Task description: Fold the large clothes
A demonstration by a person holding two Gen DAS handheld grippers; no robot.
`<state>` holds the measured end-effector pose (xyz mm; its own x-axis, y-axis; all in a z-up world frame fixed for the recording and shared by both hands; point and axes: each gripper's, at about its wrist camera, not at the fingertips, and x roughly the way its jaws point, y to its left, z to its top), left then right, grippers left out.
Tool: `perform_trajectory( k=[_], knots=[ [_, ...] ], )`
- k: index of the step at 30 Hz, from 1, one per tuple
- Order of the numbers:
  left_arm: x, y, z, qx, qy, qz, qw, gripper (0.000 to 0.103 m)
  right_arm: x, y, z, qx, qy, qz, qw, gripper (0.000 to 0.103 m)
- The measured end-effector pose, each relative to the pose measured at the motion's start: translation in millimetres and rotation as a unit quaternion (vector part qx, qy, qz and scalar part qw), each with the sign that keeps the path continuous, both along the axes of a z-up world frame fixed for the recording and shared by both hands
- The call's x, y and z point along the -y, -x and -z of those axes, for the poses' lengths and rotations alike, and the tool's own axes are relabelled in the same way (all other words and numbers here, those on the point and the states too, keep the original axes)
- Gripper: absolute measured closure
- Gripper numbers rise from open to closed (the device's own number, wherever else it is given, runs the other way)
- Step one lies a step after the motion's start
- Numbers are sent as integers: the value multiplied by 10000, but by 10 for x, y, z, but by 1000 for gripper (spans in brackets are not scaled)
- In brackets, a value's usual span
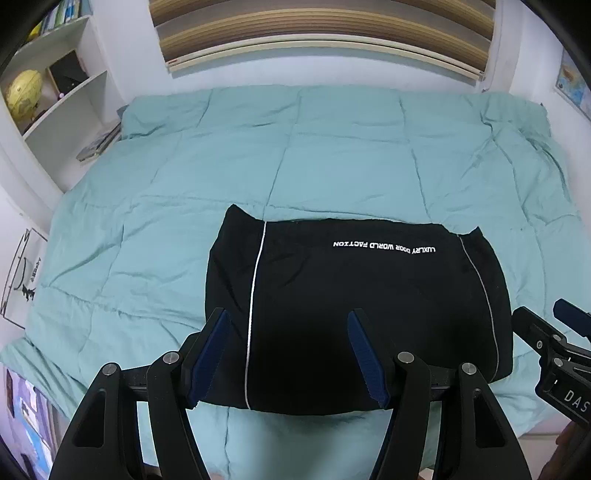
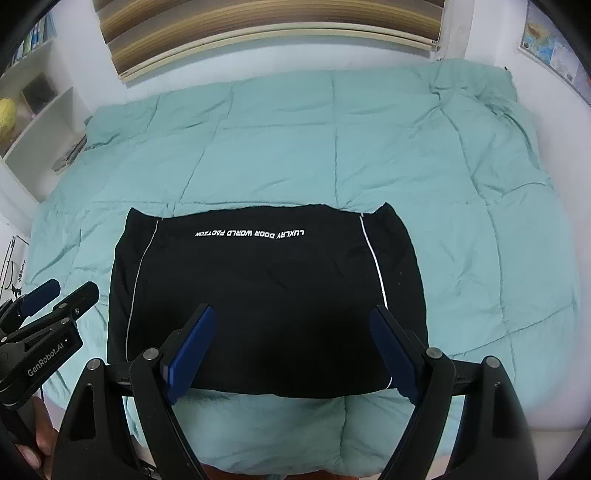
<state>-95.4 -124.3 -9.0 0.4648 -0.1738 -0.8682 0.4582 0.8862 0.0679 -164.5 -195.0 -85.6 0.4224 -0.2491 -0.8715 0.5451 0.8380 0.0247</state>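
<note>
A black garment (image 1: 354, 306) (image 2: 266, 295) lies folded into a flat rectangle on the teal quilt, with white piping down both sides and upside-down white lettering near its far edge. My left gripper (image 1: 288, 315) hovers open above the garment's near left part, its blue pads (image 1: 210, 354) apart with nothing between them. My right gripper (image 2: 291, 312) is open too, held above the near right part of the garment. Each gripper shows at the edge of the other's view: the right gripper (image 1: 554, 343) and the left gripper (image 2: 44, 317).
The teal quilt (image 1: 184, 221) (image 2: 461, 221) covers the whole bed. White shelves (image 1: 62, 103) with a yellow globe (image 1: 24, 94) stand at the far left. A striped blind (image 1: 325, 29) hangs on the far wall, and a map (image 2: 550, 48) at the far right. A person's hand (image 2: 40, 435) holds the left gripper.
</note>
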Motion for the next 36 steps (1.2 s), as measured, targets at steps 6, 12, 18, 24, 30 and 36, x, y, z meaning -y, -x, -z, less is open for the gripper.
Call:
perform_trajectory(
  k=[6,12,18,24,30,36],
  knots=[
    [-1,16,24,-12,-52,-14,10000,35,-40,-24,21,-23,-9,-44,10000,17],
    [5,43,45,-23,-103,2,9999,35,-60,-32,54,-58,-45,-53,10000,17],
    [3,52,63,-30,-160,-25,9999,35,-78,-31,91,-117,-65,-63,9999,17],
    [2,47,78,-46,-186,-9,9998,36,-82,-26,109,-137,-111,-55,9998,17],
    [7,51,87,-50,-194,5,9998,35,-91,-30,144,-170,-140,-70,9997,17],
    [-11,25,101,-51,-212,-19,9998,35,-92,-73,172,-212,-192,-130,9995,17]
  ],
)
